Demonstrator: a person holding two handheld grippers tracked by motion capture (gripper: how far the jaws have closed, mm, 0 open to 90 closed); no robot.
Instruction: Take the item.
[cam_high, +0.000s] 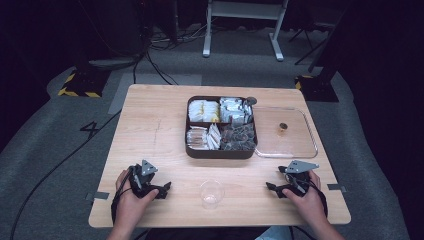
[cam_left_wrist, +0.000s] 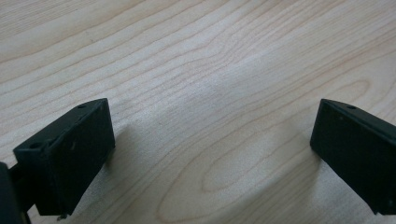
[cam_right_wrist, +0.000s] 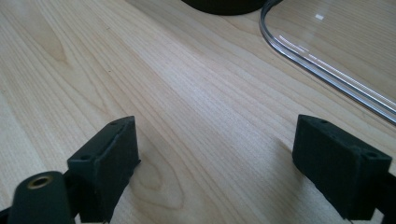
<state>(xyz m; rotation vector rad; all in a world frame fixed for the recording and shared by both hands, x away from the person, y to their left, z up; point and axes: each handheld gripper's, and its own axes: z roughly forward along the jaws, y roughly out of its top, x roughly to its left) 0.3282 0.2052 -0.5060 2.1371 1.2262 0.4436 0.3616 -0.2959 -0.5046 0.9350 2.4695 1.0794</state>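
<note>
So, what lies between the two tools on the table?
A clear plastic cup stands between the left tool and the right tool, seen in the high view.

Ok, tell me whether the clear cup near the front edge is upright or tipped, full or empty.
Upright and empty: the clear cup stands mouth up on the table, wood showing through it.

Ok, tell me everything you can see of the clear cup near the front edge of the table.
The clear cup looks like thin transparent plastic, short and round, with its open mouth up. It stands upright and seems empty. It sits on the wooden table near the front edge, between the left gripper and the right gripper, in front of the dark divided tray. Nothing touches it.
</note>
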